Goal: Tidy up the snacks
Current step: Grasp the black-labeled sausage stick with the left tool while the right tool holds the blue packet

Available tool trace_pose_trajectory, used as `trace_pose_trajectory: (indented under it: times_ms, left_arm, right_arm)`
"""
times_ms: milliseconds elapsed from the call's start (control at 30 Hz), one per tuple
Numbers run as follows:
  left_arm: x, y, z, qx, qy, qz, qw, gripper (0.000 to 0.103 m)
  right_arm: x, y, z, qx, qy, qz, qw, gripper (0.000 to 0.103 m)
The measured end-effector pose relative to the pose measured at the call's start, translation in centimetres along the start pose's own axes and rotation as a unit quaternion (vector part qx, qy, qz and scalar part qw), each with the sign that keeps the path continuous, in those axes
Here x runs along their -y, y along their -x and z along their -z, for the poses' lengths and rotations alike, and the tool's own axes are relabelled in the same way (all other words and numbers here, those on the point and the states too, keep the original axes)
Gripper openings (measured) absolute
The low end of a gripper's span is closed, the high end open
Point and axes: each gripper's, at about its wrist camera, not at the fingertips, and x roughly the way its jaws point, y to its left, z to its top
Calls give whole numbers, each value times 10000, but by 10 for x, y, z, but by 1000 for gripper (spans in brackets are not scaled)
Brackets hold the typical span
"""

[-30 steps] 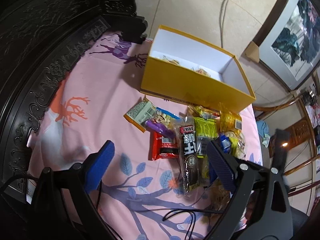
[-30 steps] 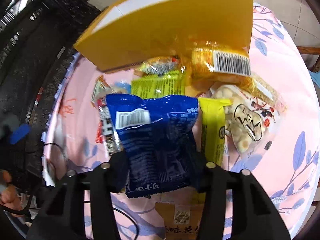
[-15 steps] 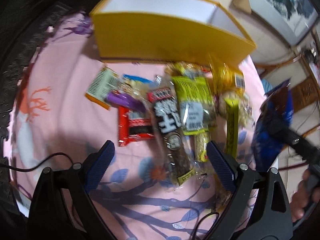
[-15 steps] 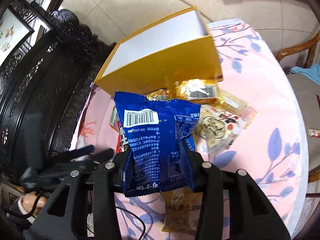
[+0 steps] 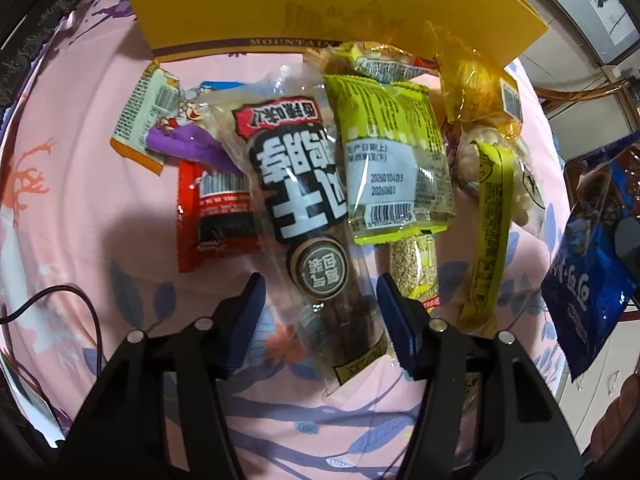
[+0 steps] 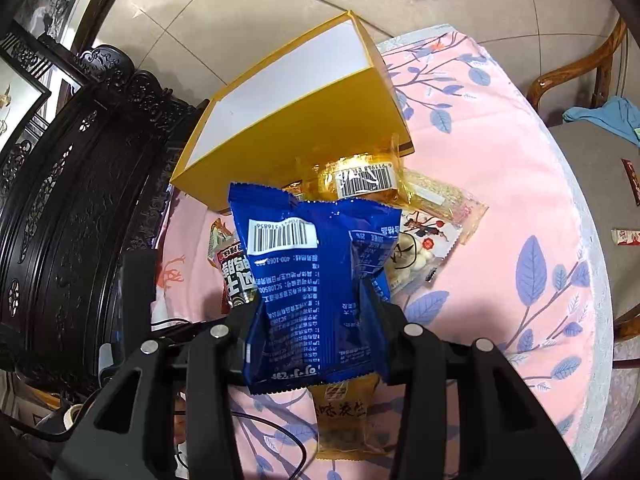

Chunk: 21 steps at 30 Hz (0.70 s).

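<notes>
My right gripper (image 6: 316, 320) is shut on a blue snack bag (image 6: 316, 276) and holds it in the air above the table; the bag also shows at the right of the left wrist view (image 5: 588, 276). My left gripper (image 5: 320, 312) is open, low over the snack pile, its fingers either side of a long clear pack with black lettering (image 5: 308, 216). Beside it lie a red pack (image 5: 216, 220), a lime-green pack (image 5: 392, 168) and a yellow stick (image 5: 488, 236). The open yellow box (image 6: 296, 120) with a white inside stands behind the pile.
The round table has a pink leaf-print cloth (image 6: 520, 208). A tan packet (image 6: 344, 420) lies under my right gripper. A black cable (image 5: 80, 304) runs over the cloth at left. Dark carved furniture (image 6: 60, 200) stands at left, a wooden chair (image 6: 580, 80) at right.
My right gripper has lifted the blue bag up and away from the pile. My left gripper has moved forward and down onto the pile, its fingers narrowing around the long clear pack.
</notes>
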Motion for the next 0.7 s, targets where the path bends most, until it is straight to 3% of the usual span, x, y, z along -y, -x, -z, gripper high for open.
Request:
trace_pose_trajectory:
  times_ms: [200,367,533,700]
  left_arm:
    - [5,-7,-1,34,-99,119,9999,36]
    - [1,3,5,248,-29,245,9994,29]
    - [-16,28,15,609,15,355,9975,28]
    - [-42,57,22,1005,438,373,9933,28]
  right_arm:
    - [2,0,-2,-10,-11,-5,10000,44]
    - [-1,0,-2,-15,30,-14,10000,44]
    - [-4,2,-2,7,75,-24,10000,44]
    - [-12,5,-3,46,191,-41,9998,44]
